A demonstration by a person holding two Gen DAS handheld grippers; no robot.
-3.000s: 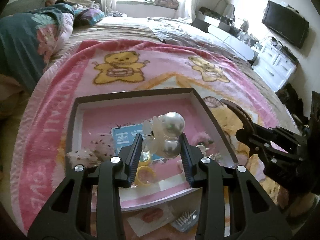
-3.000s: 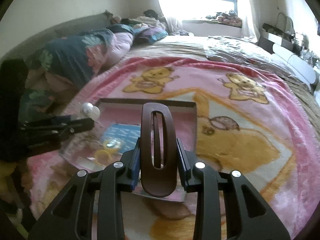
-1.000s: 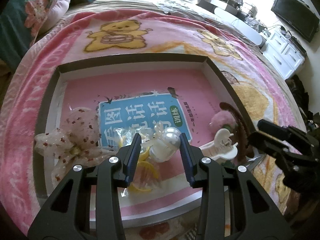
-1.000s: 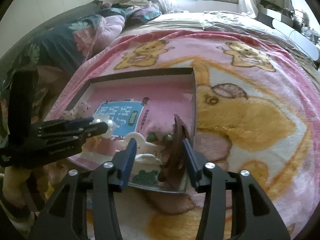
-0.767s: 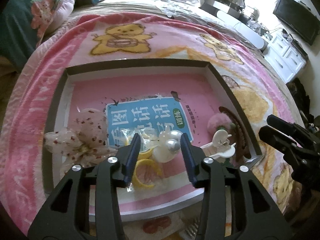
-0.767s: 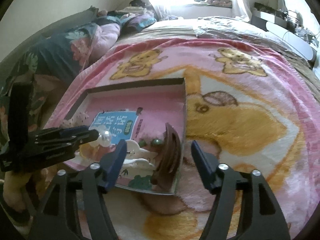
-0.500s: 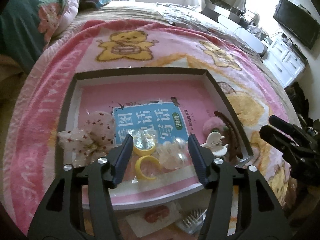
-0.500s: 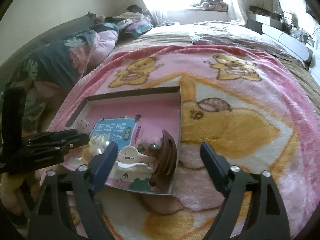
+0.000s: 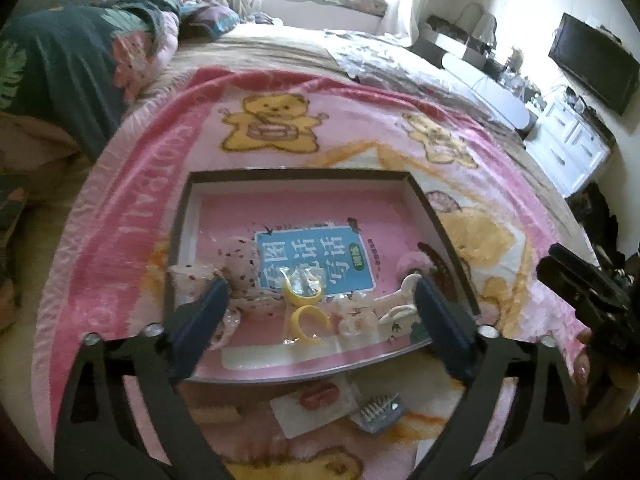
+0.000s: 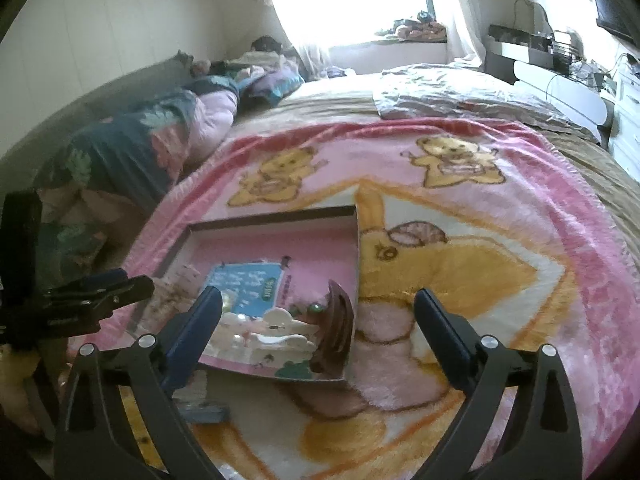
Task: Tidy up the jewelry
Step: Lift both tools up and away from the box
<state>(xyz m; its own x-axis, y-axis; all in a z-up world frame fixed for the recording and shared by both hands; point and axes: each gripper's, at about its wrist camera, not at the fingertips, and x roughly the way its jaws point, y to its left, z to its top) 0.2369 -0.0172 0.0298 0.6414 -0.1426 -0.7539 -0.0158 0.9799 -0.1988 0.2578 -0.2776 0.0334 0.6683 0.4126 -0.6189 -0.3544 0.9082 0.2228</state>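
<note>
A shallow dark-rimmed box [image 9: 298, 174] with a pink printed bottom lies on the bear blanket. In it lie a speckled fabric bow [image 9: 240, 276], yellow rings [image 9: 306, 316], the pearl hair clip [image 9: 356, 320], a white claw clip [image 9: 400, 300] and a brown hair clip [image 10: 336, 328] leaning at the right wall. My left gripper [image 9: 320, 324] is open and empty above the box's near edge. My right gripper [image 10: 318, 324] is open and empty, pulled back over the box's near right corner [image 10: 344, 376].
A pink bear blanket [image 10: 460, 264] covers the bed. In front of the box lie a packet with a red clip [image 9: 316, 400], a small metal comb clip [image 9: 378, 410] and a tan comb [image 9: 214, 414]. Pillows and bedding [image 9: 60, 72] lie at far left; white cabinets [image 9: 576, 148] stand right.
Both grippers released their clips into the box, opened wide and pulled up and back. The pearl clip and the brown clip now lie in the box.
</note>
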